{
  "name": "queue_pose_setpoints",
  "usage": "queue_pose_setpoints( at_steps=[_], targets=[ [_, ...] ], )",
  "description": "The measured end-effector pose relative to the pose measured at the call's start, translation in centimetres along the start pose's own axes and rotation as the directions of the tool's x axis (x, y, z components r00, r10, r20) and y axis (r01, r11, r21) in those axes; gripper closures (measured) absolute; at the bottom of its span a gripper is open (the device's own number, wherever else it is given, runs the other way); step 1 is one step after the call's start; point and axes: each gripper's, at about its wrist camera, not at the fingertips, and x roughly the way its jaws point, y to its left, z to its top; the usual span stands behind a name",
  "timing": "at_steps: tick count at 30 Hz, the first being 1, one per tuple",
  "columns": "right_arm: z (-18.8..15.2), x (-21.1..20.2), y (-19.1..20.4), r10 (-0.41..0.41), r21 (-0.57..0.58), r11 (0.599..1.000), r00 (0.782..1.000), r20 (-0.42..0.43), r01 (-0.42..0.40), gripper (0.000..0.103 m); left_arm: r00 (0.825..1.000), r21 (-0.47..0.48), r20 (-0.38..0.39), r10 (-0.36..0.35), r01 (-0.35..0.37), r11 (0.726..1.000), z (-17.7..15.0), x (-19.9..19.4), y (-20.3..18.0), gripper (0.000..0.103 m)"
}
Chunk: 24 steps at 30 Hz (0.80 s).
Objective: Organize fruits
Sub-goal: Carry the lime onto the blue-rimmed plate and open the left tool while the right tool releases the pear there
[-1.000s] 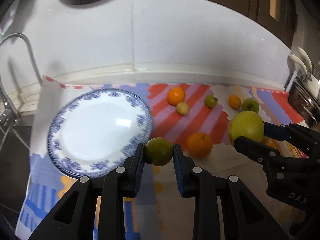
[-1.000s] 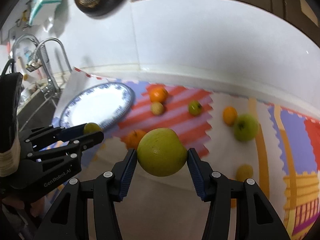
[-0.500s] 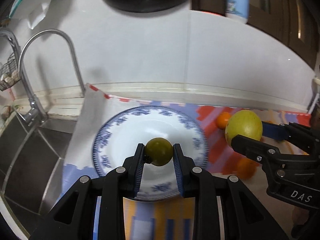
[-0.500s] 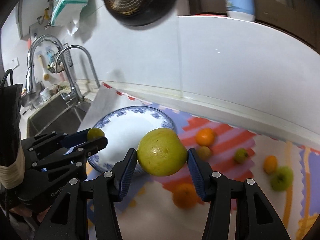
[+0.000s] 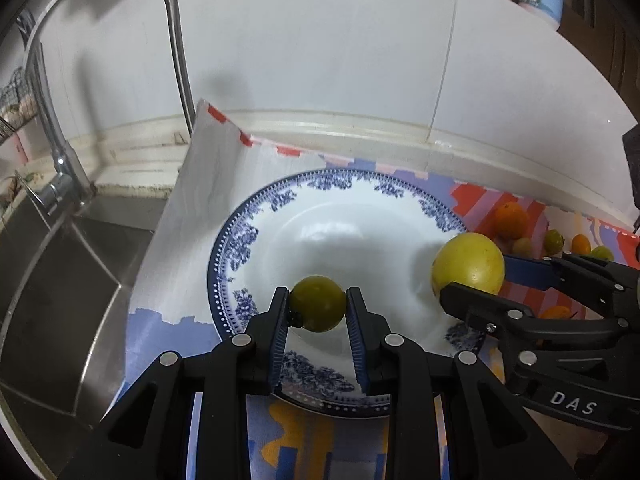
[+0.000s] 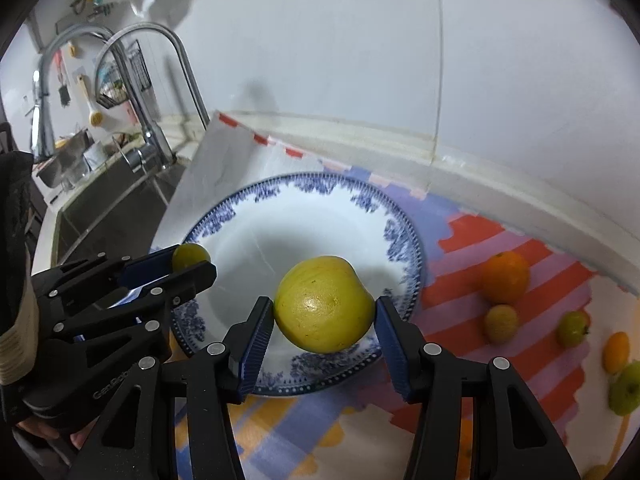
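My left gripper (image 5: 317, 309) is shut on a small dark green fruit (image 5: 317, 303) and holds it just above the near part of the blue-and-white plate (image 5: 256, 236). My right gripper (image 6: 324, 318) is shut on a large yellow-green apple (image 6: 324, 303) and holds it over the plate's (image 6: 404, 236) near right part. Each gripper shows in the other's view, the left one (image 6: 192, 260) on the left, the right one (image 5: 470, 276) on the right. Loose fruits lie on the mat to the right: an orange (image 6: 506, 277), a small yellow fruit (image 6: 501, 323), a small green fruit (image 6: 574, 328).
A steel sink (image 5: 52, 280) with a tall tap (image 5: 44, 80) lies left of the plate. The white tiled wall (image 5: 320, 60) rises close behind. A colourful mat (image 6: 480, 240) covers the counter. More fruit, an orange one (image 6: 616, 352) and a green apple (image 6: 626, 390), lies at far right.
Both grippers have moved left from the fruits on the mat and now hold their fruits low over the plate. The sink has come into view.
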Motion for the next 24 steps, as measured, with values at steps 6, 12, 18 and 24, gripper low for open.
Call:
queue_pose_setpoints(
  at_steps=[6,12,18,24],
  targets=[
    [0.2,1.8,0.2,-0.017,-0.009,1.000,0.999,-0.043,0.017,0.050,0.999,-0.002,-0.041,0.004,-0.004,1.000,-0.3,1.6,0.2,0.074],
    [0.5,2.2,0.2,-0.018,-0.010,1.000,0.999,-0.041,0.017,0.050,0.997,-0.004,-0.071,0.009,-0.009,1.000,-0.4,2.5,0.3,0.074],
    [0.5,2.2,0.2,-0.016,-0.007,1.000,0.999,-0.040,0.016,0.050,0.997,0.005,-0.072,0.016,-0.016,1.000,-0.3,2.5,0.2,0.066],
    [0.4,1.8,-0.2,0.010,0.029,1.000,0.999,-0.035,-0.009,0.050,0.998,0.008,0.000,0.061,-0.061,0.998,0.1,0.3,0.3,0.050]
  ],
)
